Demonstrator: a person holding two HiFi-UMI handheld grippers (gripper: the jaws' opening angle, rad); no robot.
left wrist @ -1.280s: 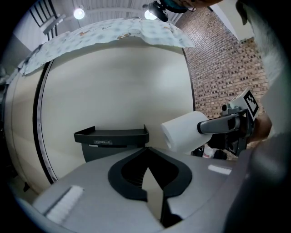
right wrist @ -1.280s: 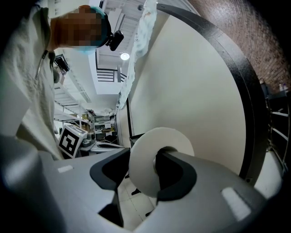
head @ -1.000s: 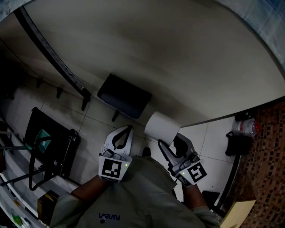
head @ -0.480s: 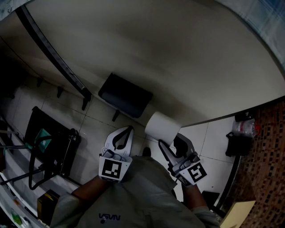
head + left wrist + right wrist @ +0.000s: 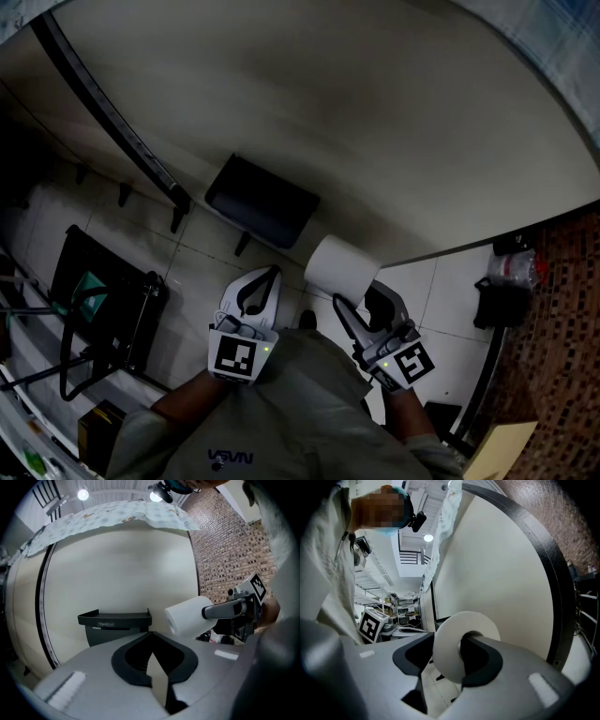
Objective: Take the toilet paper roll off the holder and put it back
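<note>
The right gripper point(image 5: 356, 298) pinches the roll point(image 5: 339, 265), with 1 jaw inside its core and the other against its outer face. It holds the roll in the air, off and just right of the dark holder point(image 5: 262, 202) on the cream wall point(image 5: 309, 103). The left gripper point(image 5: 267, 275) sits alongside, its 2 jaws pressed together and empty.
</note>
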